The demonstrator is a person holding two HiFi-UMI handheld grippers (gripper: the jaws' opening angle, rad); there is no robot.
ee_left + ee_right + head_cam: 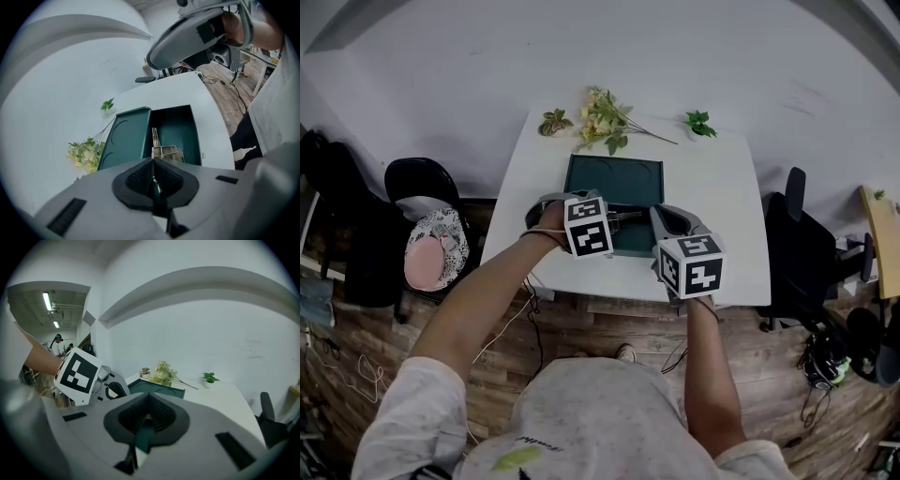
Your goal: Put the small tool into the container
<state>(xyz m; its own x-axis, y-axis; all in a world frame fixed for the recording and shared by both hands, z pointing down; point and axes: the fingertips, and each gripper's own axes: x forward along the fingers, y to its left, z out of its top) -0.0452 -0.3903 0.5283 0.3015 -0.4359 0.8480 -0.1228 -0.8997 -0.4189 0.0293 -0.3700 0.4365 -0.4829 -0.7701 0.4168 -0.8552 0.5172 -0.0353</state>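
Left gripper (153,168) jaws pinch the metal tool (161,150) over the green box (180,126). Right gripper (148,411) jaws closed, apparently empty. Lower inside the walls, then release.

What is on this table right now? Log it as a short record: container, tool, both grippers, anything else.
container: dark green, open, with its lid lying flat beside it on the white table
small tool: metal, held out over the open compartment; cannot tell whether it touches the bottom
left gripper: jaws shut on the small tool
right gripper: jaws together, nothing seen between them
other items: flower sprig and potted plant at the table's far edge
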